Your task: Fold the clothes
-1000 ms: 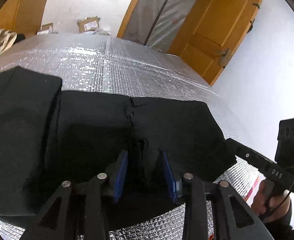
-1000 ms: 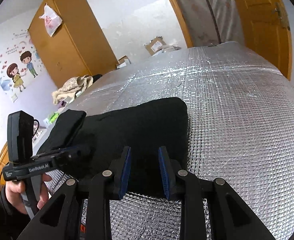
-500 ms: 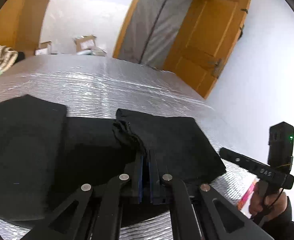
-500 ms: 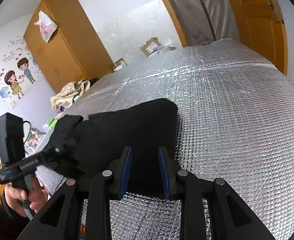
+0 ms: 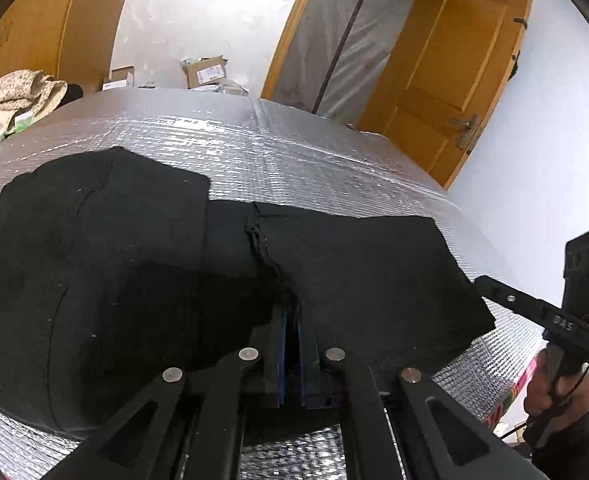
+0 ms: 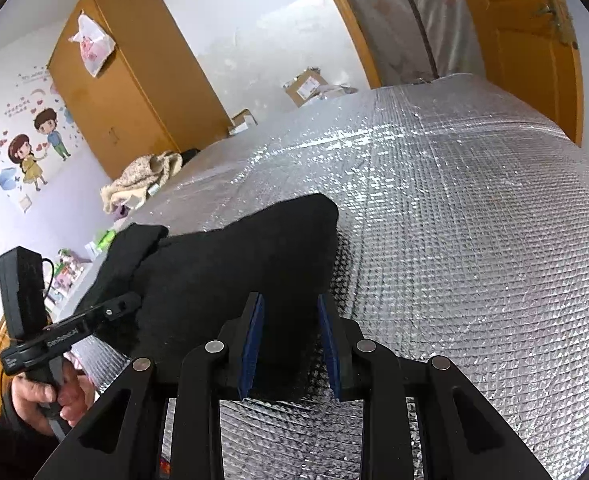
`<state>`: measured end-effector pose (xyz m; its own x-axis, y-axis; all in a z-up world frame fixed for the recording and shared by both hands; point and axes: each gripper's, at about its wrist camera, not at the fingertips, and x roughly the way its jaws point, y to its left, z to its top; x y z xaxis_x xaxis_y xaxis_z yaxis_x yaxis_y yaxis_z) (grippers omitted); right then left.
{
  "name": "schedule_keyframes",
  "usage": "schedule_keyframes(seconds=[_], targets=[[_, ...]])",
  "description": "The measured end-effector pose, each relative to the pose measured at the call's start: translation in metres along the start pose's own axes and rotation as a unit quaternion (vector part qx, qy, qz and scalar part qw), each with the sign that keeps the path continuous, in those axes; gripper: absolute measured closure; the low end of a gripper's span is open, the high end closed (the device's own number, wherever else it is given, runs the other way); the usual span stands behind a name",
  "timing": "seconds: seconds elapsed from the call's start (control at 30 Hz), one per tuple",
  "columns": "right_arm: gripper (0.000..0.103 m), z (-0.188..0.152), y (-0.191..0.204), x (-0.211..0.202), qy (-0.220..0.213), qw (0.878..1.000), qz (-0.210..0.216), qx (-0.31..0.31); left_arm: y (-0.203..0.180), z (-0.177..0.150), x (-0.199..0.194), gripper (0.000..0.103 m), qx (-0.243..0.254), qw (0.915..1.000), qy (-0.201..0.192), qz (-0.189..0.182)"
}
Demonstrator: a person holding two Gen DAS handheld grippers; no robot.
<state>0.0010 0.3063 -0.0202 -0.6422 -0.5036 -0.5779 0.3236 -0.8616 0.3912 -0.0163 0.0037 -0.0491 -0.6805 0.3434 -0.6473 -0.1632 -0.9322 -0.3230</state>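
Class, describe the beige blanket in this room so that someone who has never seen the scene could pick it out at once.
Start at the tall orange-brown wardrobe against the wall with cartoon stickers. At its foot, just past the far edge of the silver foil-covered table, lies a crumpled beige blanket. It is the only pale, fuzzy fabric around; the black garment on the table is dark and flat.

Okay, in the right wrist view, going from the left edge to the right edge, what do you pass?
Left gripper → black garment → right gripper, jaws open astride the garment's edge → bare silver foil mat.
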Motion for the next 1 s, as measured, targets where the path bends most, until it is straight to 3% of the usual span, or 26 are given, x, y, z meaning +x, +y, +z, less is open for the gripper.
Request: schedule_keyframes(seconds=[0.1,0.23,0.43,0.7,0.87,1.0], targets=[[0.076,-0.003,0.007,0.002,0.004,1.0,0.006,-0.013,0.004,-0.004,0.002,0.098,0.001,1.0,0.004,-0.001],[0.08,-0.009,0.007,0.019,0.039,0.999,-0.02,-0.022,0.006,-0.009,0.0,0.098,0.001,1.0,0.007,-0.003],[0.09,0.003,0.009,0.005,0.01,1.0,-0.01,-0.021,0.008,-0.01,-0.01,0.097,0.001,1.0,0.009,-0.002],[0.094,0.03,0.007,0.019,0.001,1.0,-0.007,-0.016,0.005,0.004,-0.039,0.097,0.006,0.9992,-0.037,0.01],[0.094,0.043,0.003,0.043,0.009,1.0,0.005,0.0,-0.005,0.015,-0.017,0.097,0.022,0.9994,-0.025,0.002],[0.094,0.052,-0.005,0.063,0.018,1.0,0.01,0.022,-0.003,0.011,0.012,0.097,0.021,0.9997,0.008,0.006]])
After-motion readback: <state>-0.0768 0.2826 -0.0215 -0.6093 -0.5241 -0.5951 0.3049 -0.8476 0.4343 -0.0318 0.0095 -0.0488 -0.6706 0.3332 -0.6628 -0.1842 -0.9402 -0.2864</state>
